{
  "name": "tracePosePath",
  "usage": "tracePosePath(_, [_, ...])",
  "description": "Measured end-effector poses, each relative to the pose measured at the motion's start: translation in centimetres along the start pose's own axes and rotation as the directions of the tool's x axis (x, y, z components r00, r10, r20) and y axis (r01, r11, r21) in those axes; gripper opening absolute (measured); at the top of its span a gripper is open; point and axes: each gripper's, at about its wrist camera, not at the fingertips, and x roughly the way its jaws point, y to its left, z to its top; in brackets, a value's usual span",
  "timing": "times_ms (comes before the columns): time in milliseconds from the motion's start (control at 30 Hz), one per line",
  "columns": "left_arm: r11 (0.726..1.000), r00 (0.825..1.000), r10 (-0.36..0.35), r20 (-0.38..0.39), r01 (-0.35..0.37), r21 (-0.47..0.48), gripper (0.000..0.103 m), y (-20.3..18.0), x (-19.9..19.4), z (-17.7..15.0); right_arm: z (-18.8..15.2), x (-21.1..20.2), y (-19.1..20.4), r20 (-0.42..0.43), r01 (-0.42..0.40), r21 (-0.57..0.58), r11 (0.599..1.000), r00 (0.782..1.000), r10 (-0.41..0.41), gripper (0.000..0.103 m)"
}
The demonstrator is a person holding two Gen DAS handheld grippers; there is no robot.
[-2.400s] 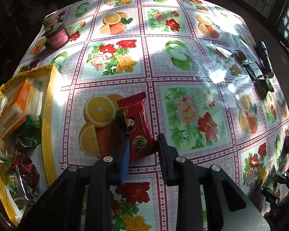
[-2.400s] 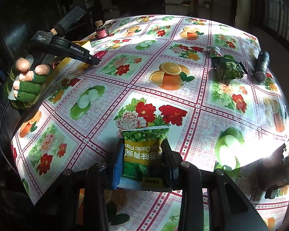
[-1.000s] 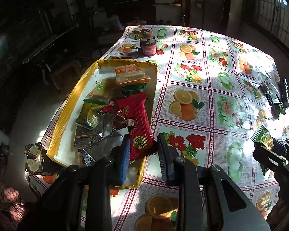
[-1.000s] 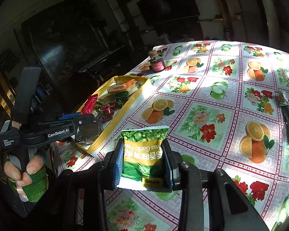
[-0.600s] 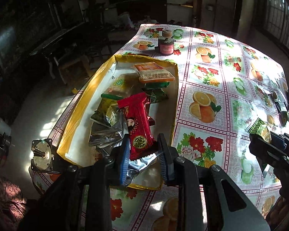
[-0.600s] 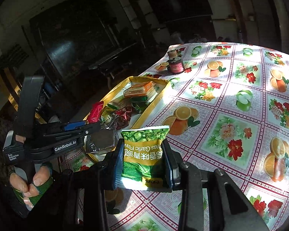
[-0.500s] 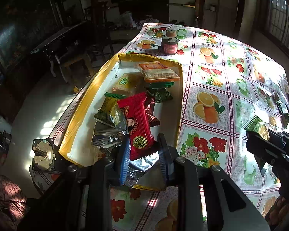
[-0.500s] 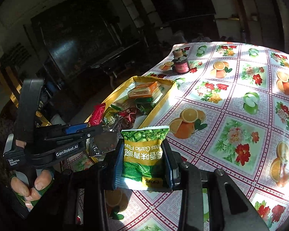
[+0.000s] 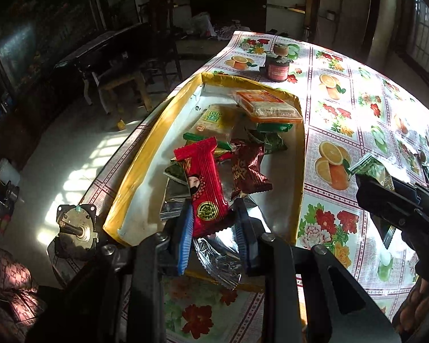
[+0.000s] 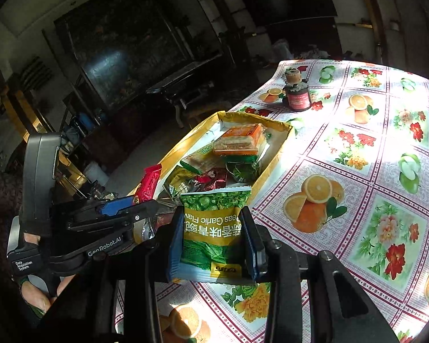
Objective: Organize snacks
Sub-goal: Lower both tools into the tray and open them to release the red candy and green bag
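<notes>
Fruit-patterned tablecloth (image 10: 357, 154) in sunlight; dim room, perhaps chairs behind.

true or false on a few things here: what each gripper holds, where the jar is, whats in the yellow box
1. The left gripper holds a red packet. True.
2. The right gripper is empty. False: it is shut on a green pea bag.
3. The jar stands inside the yellow box. False: it stands on the tablecloth beyond the box.
4. The box already holds several snacks. True.
5. An orange pack lies at the box's far end. True.
</notes>
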Motion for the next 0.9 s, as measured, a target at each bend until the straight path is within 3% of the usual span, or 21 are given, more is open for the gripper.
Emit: tracePosePath(900, [0.999,1.0,0.005,-0.016,-0.006,-0.04,0.029,2.5,2.5,0.9,3.3,5.5,0.3,-0.015,-0.033,0.03,0.999,0.999,0.033,0.036])
